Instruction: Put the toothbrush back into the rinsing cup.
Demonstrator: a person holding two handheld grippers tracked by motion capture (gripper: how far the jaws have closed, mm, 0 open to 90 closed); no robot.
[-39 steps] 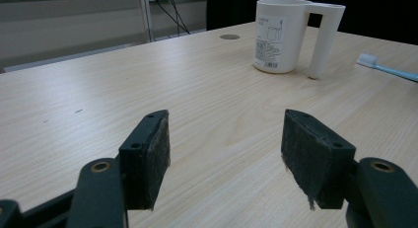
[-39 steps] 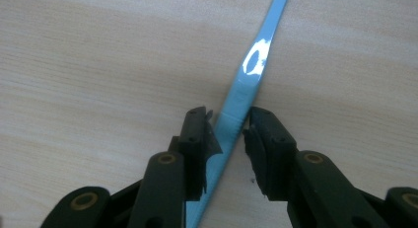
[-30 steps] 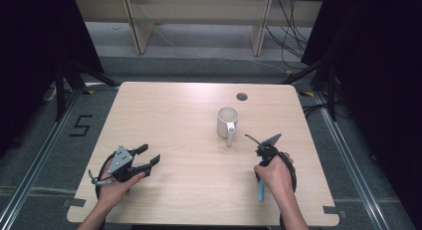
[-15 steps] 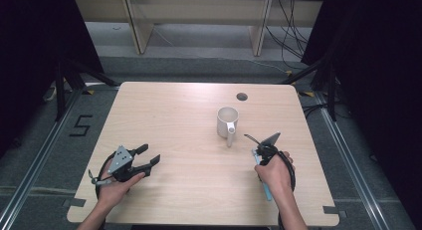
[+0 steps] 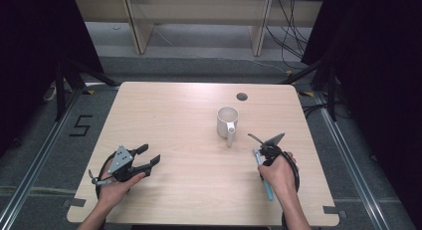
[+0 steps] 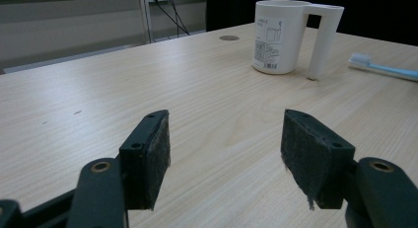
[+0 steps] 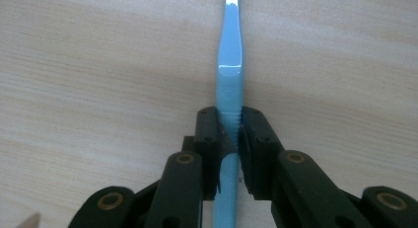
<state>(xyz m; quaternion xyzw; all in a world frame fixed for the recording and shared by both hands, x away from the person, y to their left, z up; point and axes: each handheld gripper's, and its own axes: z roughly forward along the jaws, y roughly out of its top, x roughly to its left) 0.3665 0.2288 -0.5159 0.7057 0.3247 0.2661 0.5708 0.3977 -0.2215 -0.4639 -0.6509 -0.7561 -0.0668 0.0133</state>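
Note:
A blue toothbrush [image 5: 267,187] lies flat on the wooden table [image 5: 179,115], running under the person's right hand. My right gripper [image 7: 230,134] points down at it, jaws shut on the blue handle [image 7: 230,65], which runs on past them. In the high view the right gripper [image 5: 262,162] sits at the table's front right. A white mug [image 5: 227,121] stands upright just left of it, handle toward the person. My left gripper [image 5: 149,154] rests at the front left, open, with nothing between its pads [image 6: 157,154]. Ahead of it I see the mug [image 6: 276,35] and the toothbrush's bristle end [image 6: 384,69].
A round cable hole [image 5: 242,96] sits in the tabletop behind the mug. Dark floor with a taped "5" [image 5: 82,125] lies left of the table, shelving legs and cables behind it. Bare wood spreads between the two hands.
The toothbrush's near end has swung slightly to the right under the right hand. The left gripper and the mug have stayed where they were.

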